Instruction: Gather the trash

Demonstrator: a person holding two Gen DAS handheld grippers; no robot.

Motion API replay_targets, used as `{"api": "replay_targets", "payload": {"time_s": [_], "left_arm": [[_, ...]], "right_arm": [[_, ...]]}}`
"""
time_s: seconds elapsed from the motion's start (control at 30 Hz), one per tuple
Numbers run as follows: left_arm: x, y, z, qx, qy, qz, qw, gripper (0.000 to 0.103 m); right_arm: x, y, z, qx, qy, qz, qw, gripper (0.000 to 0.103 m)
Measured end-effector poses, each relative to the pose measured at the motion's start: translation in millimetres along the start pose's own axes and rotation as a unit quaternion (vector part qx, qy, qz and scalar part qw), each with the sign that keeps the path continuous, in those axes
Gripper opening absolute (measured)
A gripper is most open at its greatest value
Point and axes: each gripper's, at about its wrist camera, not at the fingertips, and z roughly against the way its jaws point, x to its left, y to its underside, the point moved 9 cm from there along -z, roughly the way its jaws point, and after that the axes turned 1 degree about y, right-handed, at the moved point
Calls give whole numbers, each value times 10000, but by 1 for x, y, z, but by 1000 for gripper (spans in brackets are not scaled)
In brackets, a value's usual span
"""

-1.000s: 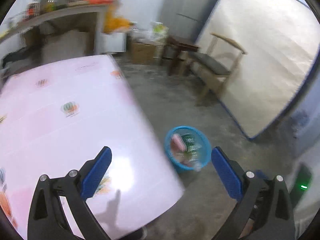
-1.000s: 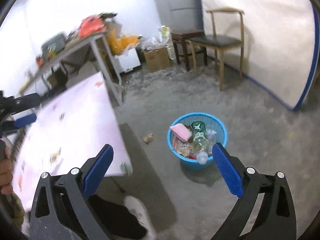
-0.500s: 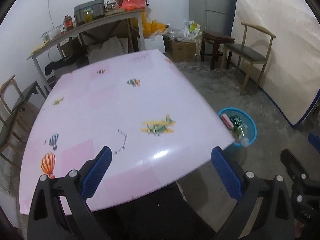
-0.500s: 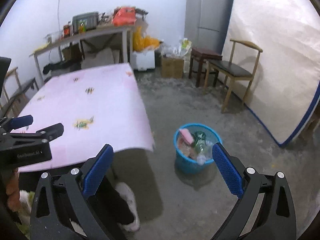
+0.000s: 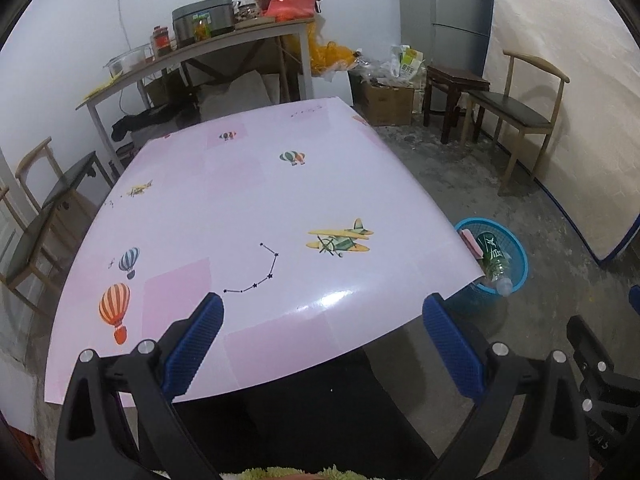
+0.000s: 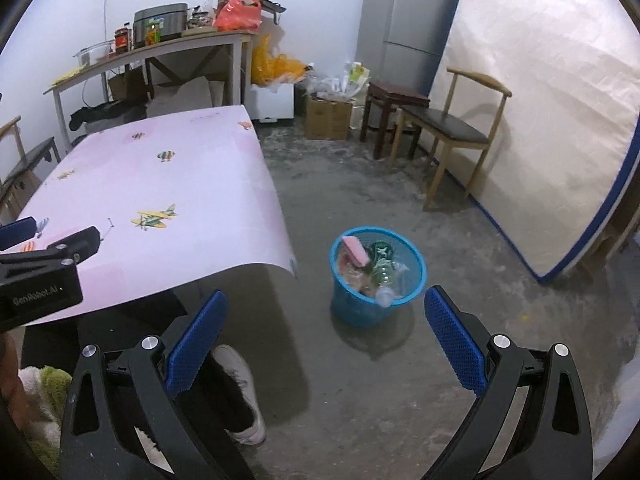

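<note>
left claw now steady over table | 2 claws wide | 1 basket

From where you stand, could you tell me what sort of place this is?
Probably a plain household kitchen or dining room: a fridge, a rice cooker on a side table, and a pink-covered table with chairs.

Filled blue basket on floor
</note>
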Motion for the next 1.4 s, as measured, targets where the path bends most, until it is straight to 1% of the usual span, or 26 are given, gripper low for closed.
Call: {"api": "replay_targets", "payload": {"time_s": [0.27, 0.53, 0.73, 1.1, 1.4], "left_arm": [[2, 5, -6, 162, -41, 37, 9999, 98], [3, 7, -10, 237, -111, 37, 9997, 97], [4, 6, -11, 220, -224, 21, 9995, 97], [14, 6, -7, 202, -410, 8, 9990, 97], [20, 10, -8, 278, -426, 56, 9987, 98]], "right_arm": [[-11, -1, -3, 20, 122, -165, 9998, 95], [-27, -2, -6, 0, 291, -402, 9988, 95], [-35, -3, -6, -26, 358, -515, 9980, 95], [-34, -3, -6, -28, 325, -499, 9982, 95], [-27, -2, -5, -20, 267, -462, 9986, 95]]}}
